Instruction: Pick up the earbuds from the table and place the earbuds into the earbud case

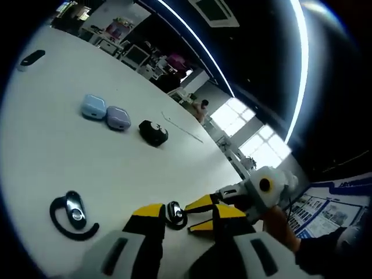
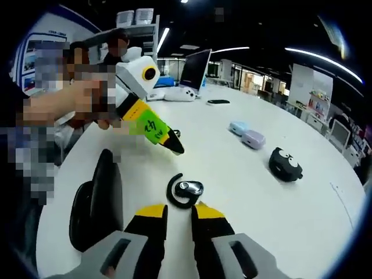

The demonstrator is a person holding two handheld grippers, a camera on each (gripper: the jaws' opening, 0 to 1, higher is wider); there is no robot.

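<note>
In the left gripper view, the left tool (image 1: pixel 174 224) reaches out over the white bench (image 1: pixel 75 168), its yellow-tipped jaws standing apart with a small dark earbud (image 1: pixel 175 213) lying between the tips; whether they pinch it cannot be told. The right tool (image 1: pixel 206 214) comes in from the right, its yellow tips just beside that earbud. To the near left lies an ear-hook earbud (image 1: pixel 71 216), black with a silvery body. Farther off sit a pale blue case (image 1: pixel 93 107) and a lilac case (image 1: pixel 118 118) touching side by side, then a black case (image 1: pixel 153 133) a little to their right.

In the right gripper view, the right tool (image 2: pixel 179 216) has its jaws parted by a narrow gap, with the ear-hook earbud (image 2: pixel 185 189) on the bench (image 2: pixel 244 192) just beyond the tips. The left tool (image 2: pixel 165 141) slants down from the left, held by a hand (image 2: pixel 70 104). The pale blue case (image 2: pixel 238 128), lilac case (image 2: pixel 253 139) and black case (image 2: pixel 285 164) lie to the far right. A black headrest-like object (image 2: pixel 96 200) stands at the near left.
</note>
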